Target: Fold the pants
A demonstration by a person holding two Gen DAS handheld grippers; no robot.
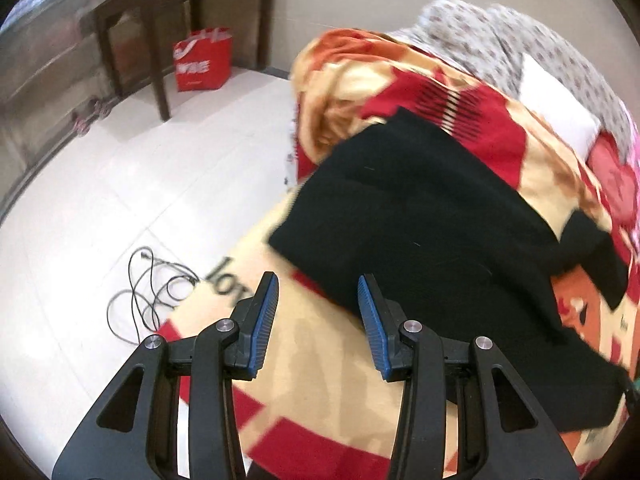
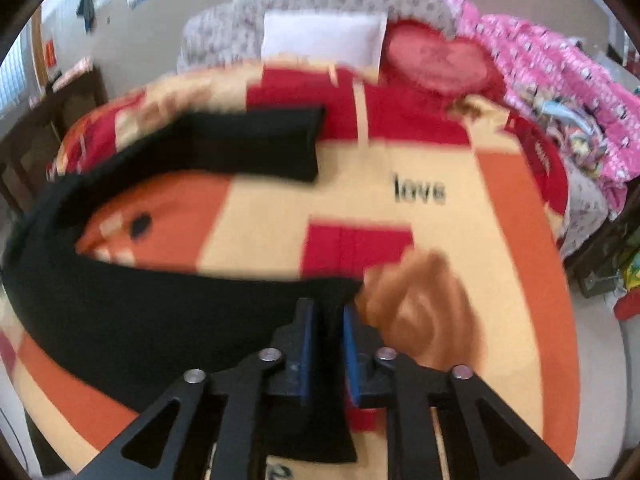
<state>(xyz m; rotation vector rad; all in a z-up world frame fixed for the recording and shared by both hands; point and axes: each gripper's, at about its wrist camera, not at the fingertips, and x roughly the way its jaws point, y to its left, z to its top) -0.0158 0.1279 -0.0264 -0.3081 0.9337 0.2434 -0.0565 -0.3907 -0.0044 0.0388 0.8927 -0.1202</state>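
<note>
Black pants point(image 1: 432, 216) lie spread on a bed with a red, orange and cream blanket point(image 1: 320, 380). My left gripper point(image 1: 318, 286) is open and empty, hovering just short of the pants' near edge. In the right wrist view the pants point(image 2: 132, 320) curve in a U shape, one leg end point(image 2: 256, 144) lying further up the bed. My right gripper point(image 2: 328, 312) is shut on the near leg end, with black fabric pinched between the blue pads point(image 2: 307, 344).
A white pillow point(image 2: 324, 36), a red heart cushion point(image 2: 440, 60) and a pink quilt point(image 2: 560, 92) lie at the bed's head. A dark wooden table point(image 1: 180, 4), a red bag point(image 1: 202, 62) and a loose black cable point(image 1: 152, 292) are on the white floor, left.
</note>
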